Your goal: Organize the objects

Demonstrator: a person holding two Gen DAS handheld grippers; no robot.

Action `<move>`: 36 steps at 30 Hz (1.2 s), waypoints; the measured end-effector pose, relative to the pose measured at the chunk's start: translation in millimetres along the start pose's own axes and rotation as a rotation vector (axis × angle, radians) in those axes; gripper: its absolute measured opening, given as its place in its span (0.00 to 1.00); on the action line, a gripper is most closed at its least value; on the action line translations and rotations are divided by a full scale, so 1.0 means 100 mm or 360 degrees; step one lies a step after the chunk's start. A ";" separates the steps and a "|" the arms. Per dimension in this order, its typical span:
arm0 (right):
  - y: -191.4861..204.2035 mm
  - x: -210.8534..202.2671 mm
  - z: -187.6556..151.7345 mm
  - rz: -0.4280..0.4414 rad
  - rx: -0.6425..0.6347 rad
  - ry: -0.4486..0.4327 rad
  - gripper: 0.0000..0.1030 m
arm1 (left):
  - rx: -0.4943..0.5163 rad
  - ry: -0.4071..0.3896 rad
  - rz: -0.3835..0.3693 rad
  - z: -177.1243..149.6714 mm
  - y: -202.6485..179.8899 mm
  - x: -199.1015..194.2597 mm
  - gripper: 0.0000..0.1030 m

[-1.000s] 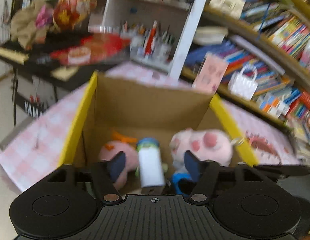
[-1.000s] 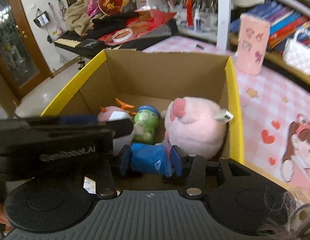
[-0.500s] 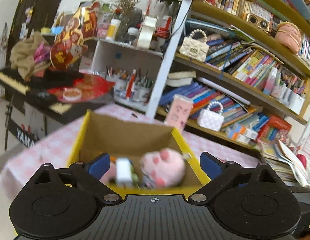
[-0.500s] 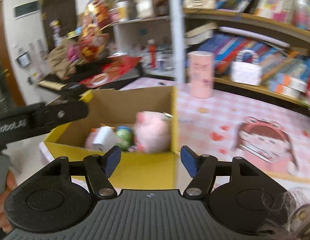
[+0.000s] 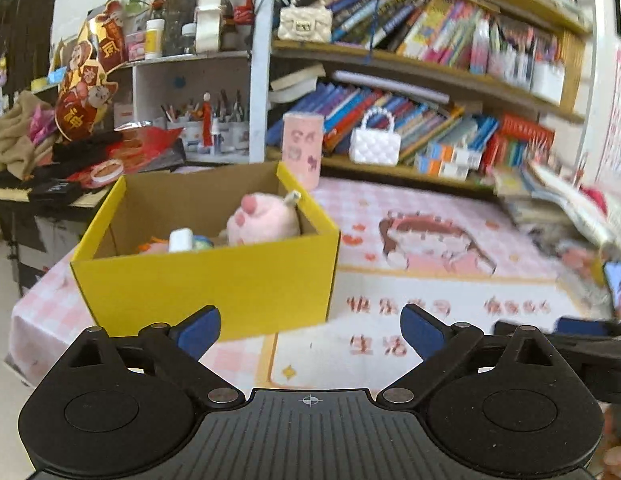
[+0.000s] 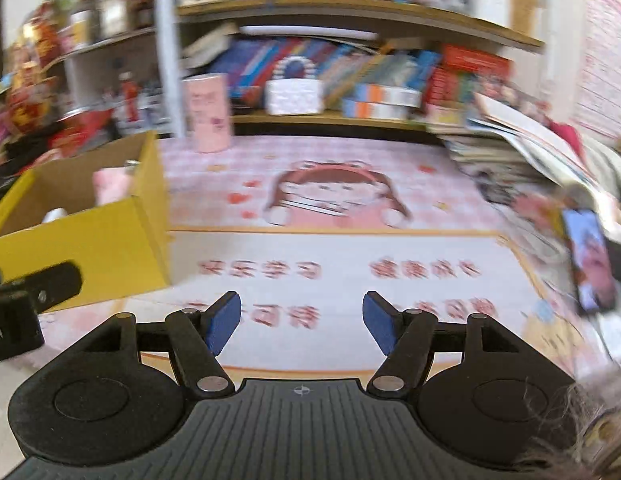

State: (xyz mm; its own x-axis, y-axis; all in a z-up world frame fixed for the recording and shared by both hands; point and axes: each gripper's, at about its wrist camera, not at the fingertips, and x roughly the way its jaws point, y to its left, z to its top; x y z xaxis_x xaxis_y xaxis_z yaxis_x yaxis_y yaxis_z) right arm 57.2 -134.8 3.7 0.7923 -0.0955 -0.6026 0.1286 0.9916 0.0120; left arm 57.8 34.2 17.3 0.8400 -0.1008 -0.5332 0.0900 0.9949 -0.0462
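Observation:
A yellow cardboard box (image 5: 206, 280) stands on the left of the pink tablecloth. Inside it lie a pink plush (image 5: 264, 220), a white bottle (image 5: 180, 239) and other small toys, partly hidden by the front wall. My left gripper (image 5: 309, 330) hovers in front of the box's right corner, open wide, with nothing between its fingers. In the right wrist view the box (image 6: 90, 248) sits at the far left and the plush (image 6: 110, 186) peeks over its rim. My right gripper (image 6: 301, 320) hangs over the printed cloth, to the right of the box. Its jaws are opening and hold nothing.
A pink tin (image 5: 302, 150) and a white handbag (image 5: 374, 146) stand at the back, below full bookshelves (image 5: 430, 80). Stacked books and papers (image 6: 510, 152) and a phone (image 6: 590, 260) crowd the table's right side. A cluttered piano (image 5: 30, 192) lies left of the box.
Both grippers have backed out of the box and swung right. The left let go of the white bottle and the right released a blue toy. Both jaws now stand apart.

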 end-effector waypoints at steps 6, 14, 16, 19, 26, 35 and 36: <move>-0.04 -0.10 -0.20 -0.0083 -0.0016 -0.0021 0.67 | 0.0132 0.0028 0.0097 -0.15 -0.20 -0.05 0.95; -0.06 -0.19 -0.34 -0.0068 -0.0008 0.0031 0.71 | 0.0087 0.0065 0.0113 -0.25 -0.23 -0.10 0.96; -0.06 -0.23 -0.36 -0.0069 -0.0013 0.0024 0.72 | 0.0085 0.0071 0.0105 -0.27 -0.24 -0.12 0.96; -0.08 -0.27 -0.39 -0.0078 -0.0021 0.0017 0.74 | 0.0080 0.0072 0.0108 -0.29 -0.25 -0.15 0.96; -0.13 -0.32 -0.43 -0.0120 0.0002 0.0024 0.82 | 0.0103 0.0109 0.0144 -0.34 -0.30 -0.16 0.99; -0.11 -0.33 -0.45 -0.0155 -0.0025 0.0041 0.84 | 0.0127 0.0130 0.0198 -0.35 -0.32 -0.18 1.00; -0.11 -0.33 -0.45 -0.0154 -0.0024 0.0044 0.84 | 0.0121 0.0132 0.0194 -0.35 -0.32 -0.18 1.00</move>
State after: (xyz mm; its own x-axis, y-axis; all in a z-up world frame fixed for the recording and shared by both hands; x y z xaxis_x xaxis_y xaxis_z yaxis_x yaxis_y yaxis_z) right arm 2.7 -138.7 -12.8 0.7599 -0.1885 -0.6221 0.1945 0.9791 -0.0590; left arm 20.8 4.6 -1.4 0.8005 0.0252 -0.5988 0.0328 0.9958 0.0856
